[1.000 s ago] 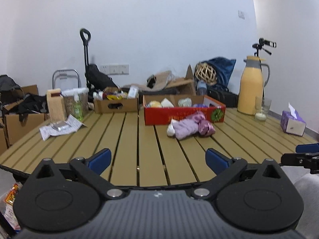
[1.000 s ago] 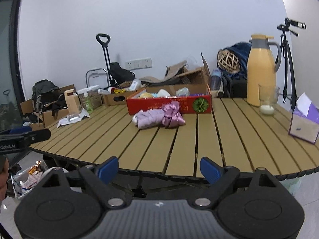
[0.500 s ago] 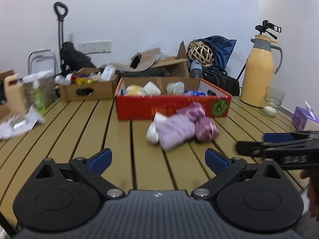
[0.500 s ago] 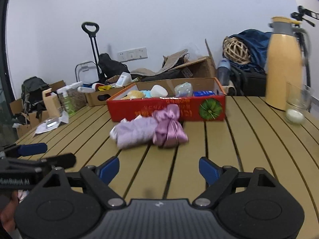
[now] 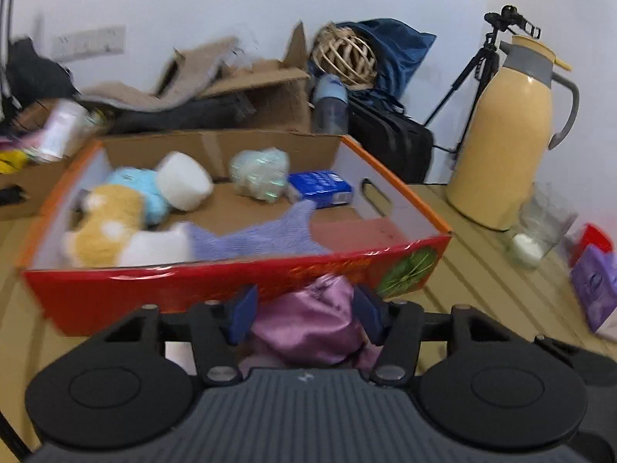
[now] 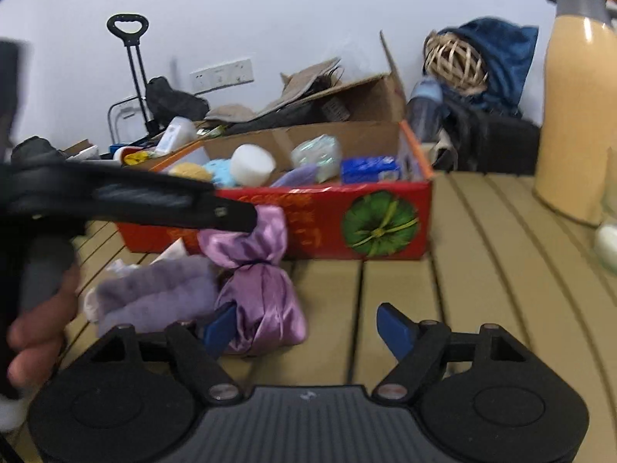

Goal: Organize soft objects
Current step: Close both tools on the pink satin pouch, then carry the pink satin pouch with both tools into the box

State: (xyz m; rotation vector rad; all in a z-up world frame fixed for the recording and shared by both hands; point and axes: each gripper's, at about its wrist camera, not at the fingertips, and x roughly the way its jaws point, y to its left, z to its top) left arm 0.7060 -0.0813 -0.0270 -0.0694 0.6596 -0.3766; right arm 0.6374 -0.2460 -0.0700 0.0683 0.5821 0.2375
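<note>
A pink satin pouch (image 5: 308,324) (image 6: 262,301) lies on the slatted table just in front of the red cardboard box (image 5: 216,281) (image 6: 385,223). My left gripper (image 5: 304,310) has its blue pads on both sides of the pouch's upper part and is closed on it; it also shows in the right wrist view (image 6: 231,216) over the pouch's tied top. A fuzzy lilac soft item (image 6: 154,293) lies left of the pouch. My right gripper (image 6: 308,332) is open and empty, just right of the pouch. The box holds several soft toys (image 5: 112,223).
A yellow thermos jug (image 5: 505,142) and a glass (image 5: 540,227) stand at the right of the table. A purple tissue pack (image 5: 595,289) lies at the far right. A smaller cardboard box (image 5: 23,185) sits left of the red box. Bags and cartons are behind the table.
Both grippers moved forward to the pouch by the red box. My left gripper went from wide open to closed around the satin pouch. The right gripper stayed open.
</note>
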